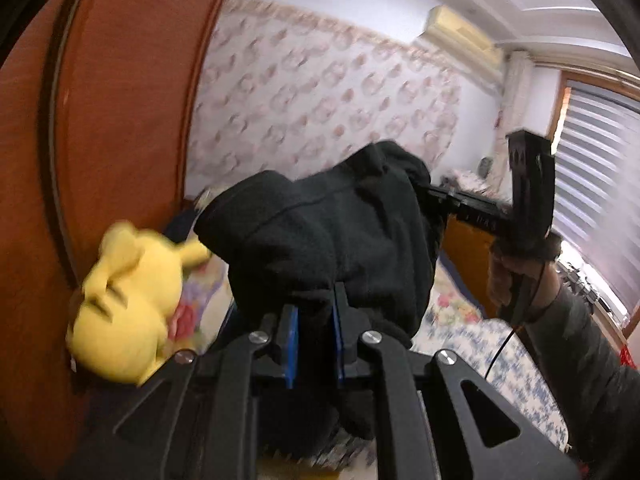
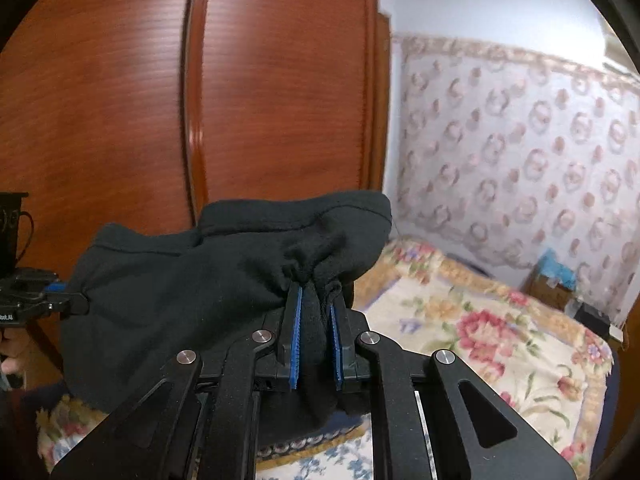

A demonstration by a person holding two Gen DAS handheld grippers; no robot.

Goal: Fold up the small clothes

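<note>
A black fleece garment (image 1: 332,236) hangs in the air, stretched between both grippers. My left gripper (image 1: 314,300) is shut on one bunched end of it, cloth pinched between the blue pads. My right gripper (image 2: 316,292) is shut on the other end of the garment (image 2: 208,272). In the left wrist view the right gripper (image 1: 436,196) shows at the far end of the cloth, held by a hand. In the right wrist view the left gripper (image 2: 82,304) shows at the left end. The garment is lifted above the bed.
A bed with a floral quilt (image 2: 500,332) lies below. A yellow plush toy (image 1: 128,308) sits against a tall red-brown wooden wardrobe (image 2: 200,100). Patterned wallpaper (image 1: 320,92), an air conditioner (image 1: 464,36) and window blinds (image 1: 596,172) stand behind.
</note>
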